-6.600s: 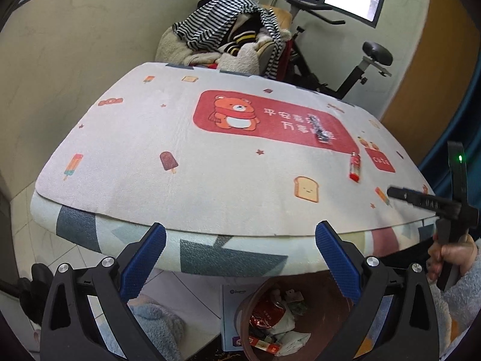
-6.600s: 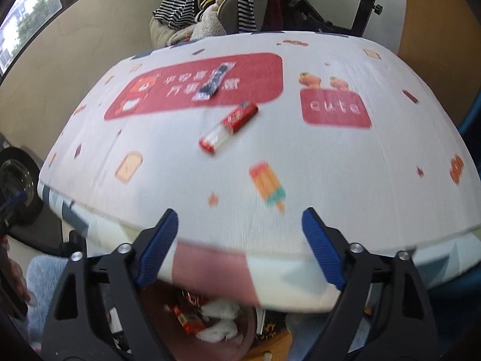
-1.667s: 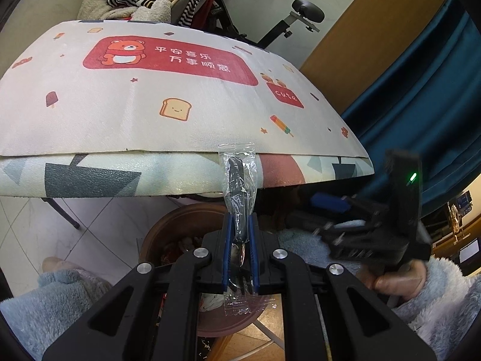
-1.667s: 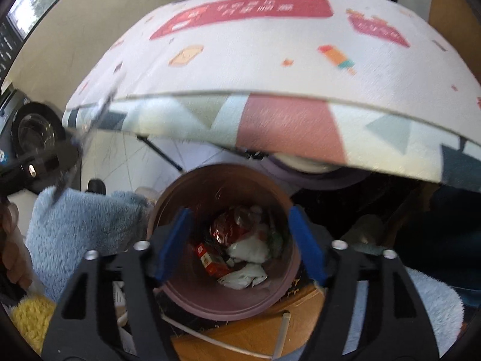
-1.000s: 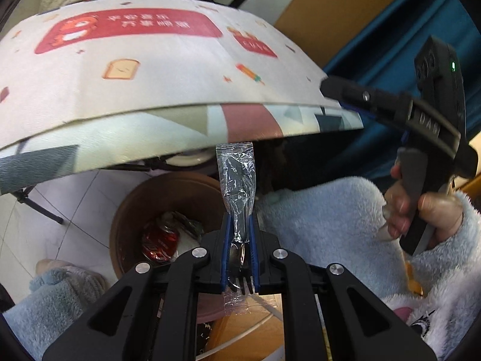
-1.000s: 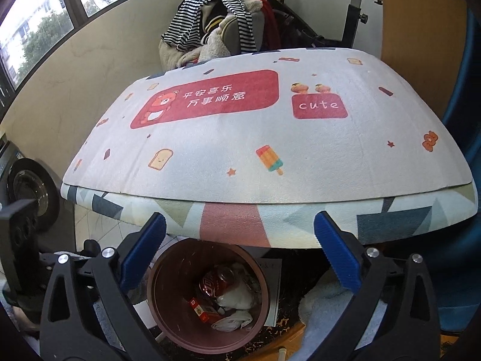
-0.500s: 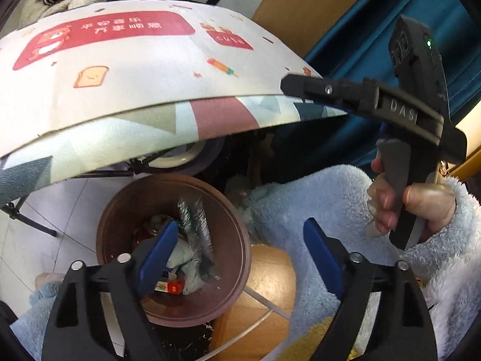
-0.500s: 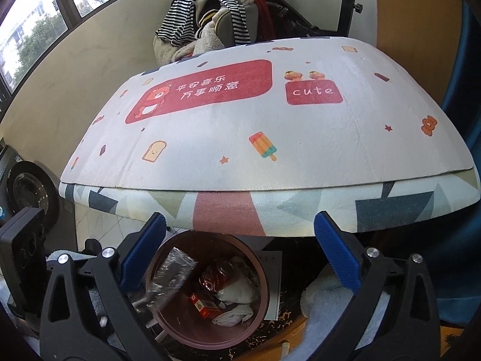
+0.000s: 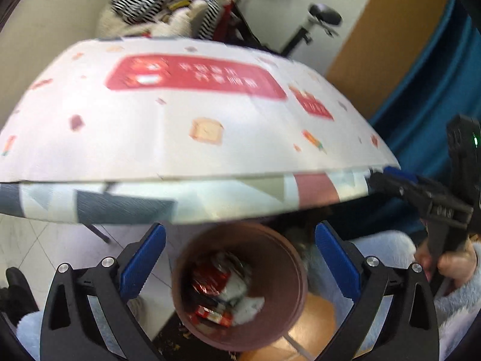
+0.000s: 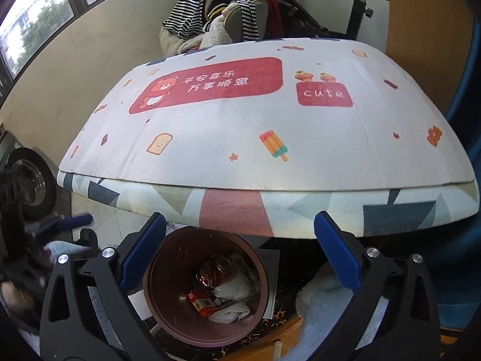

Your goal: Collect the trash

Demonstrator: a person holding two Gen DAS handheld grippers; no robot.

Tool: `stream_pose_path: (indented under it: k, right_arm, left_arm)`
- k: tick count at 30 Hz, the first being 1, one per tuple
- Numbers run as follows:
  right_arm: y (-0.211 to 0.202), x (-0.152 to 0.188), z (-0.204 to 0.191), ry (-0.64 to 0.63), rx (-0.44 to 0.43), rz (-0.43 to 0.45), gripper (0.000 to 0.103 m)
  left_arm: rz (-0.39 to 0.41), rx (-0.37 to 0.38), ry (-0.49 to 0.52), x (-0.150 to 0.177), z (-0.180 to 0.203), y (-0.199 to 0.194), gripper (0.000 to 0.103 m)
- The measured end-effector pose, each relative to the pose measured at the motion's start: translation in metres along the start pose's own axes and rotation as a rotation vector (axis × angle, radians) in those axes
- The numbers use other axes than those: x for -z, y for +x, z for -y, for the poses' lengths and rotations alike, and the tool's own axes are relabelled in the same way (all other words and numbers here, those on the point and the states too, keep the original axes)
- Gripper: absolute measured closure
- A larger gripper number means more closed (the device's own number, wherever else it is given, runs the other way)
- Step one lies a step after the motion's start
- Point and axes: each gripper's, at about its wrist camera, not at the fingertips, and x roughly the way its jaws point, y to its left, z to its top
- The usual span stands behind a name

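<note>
A brown round trash bin (image 9: 288, 258) stands on the floor under the table's front edge, with a crushed red can (image 10: 215, 270), wrappers and white tissue (image 10: 233, 288) inside; it also shows in the right wrist view (image 10: 156, 288). My left gripper (image 9: 240, 261) is open and empty above the bin. My right gripper (image 10: 239, 255) is open and empty above the bin too. The right gripper also shows at the right edge of the left wrist view (image 9: 387, 180). The left wrist view is motion-blurred.
The table (image 10: 240, 126) carries a white printed mat with a red bear banner. Behind it stand a chair piled with striped clothes (image 10: 216, 9) and an exercise bike (image 10: 357, 3). A blue curtain (image 9: 436, 84) hangs at the right. A paper sheet (image 10: 272, 273) lies by the bin.
The left gripper opened and the clear wrapper it held dropped into the bin. The left gripper has since tilted up toward the table. The right gripper has stayed open and nearly still.
</note>
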Motion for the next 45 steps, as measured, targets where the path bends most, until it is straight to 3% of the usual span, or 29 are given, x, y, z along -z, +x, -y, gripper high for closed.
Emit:
stream_pose_path:
  k: [9, 12, 15, 24, 28, 33, 45]
  right_arm:
    - [-0.02, -0.018, -0.015, -0.053, 0.019, 0.08, 0.006]
    - [-0.035, -0.028, -0.019, -0.069, 0.025, 0.129, 0.006]
    - [-0.047, -0.036, -0.022, -0.08, 0.026, 0.176, 0.006]
    - [-0.094, -0.063, -0.034, -0.121, 0.047, 0.326, 0.006]
    - [-0.109, -0.071, -0.036, -0.127, 0.05, 0.368, 0.006]
    - [-0.124, -0.083, -0.041, -0.144, 0.06, 0.394, 0.006]
    - [-0.144, -0.09, -0.044, -0.152, 0.057, 0.414, 0.006]
  left_arm:
    - [0.159, -0.036, -0.019, -0.035, -0.017, -0.049, 0.006]
    - [0.222, -0.068, 0.033, -0.051, -0.01, -0.072, 0.006]
    - [0.306, -0.158, 0.115, -0.067, 0.003, -0.099, 0.006]
    - [0.496, -0.158, 0.162, -0.093, 0.022, -0.164, 0.006]
    - [0.532, -0.169, 0.182, -0.095, 0.031, -0.177, 0.006]
    - [0.575, -0.283, 0.227, -0.09, 0.044, -0.183, 0.006]
    - [0.556, -0.311, 0.212, -0.09, 0.045, -0.178, 0.006]
